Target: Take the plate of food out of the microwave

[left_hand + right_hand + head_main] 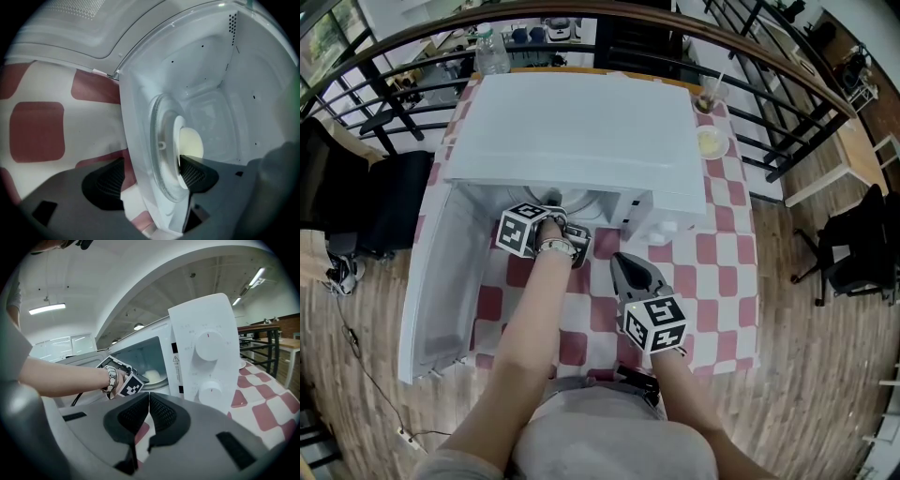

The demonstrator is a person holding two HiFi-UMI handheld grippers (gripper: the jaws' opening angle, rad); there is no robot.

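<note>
Right tongs (148, 404) hang pressed together, empty, bottom center. Left tongs (150, 174) are spread at the microwave (220, 70) mouth, gripping nothing; plate of food (190, 143) sits mid-frame on the turntable (161, 154). I'd pinch just its rim, lift level.

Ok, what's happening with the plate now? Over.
Left gripper open, one jaw by plate. Right gripper shut, empty. Plate inside microwave, door open. Microwave sill between jaws.
</note>
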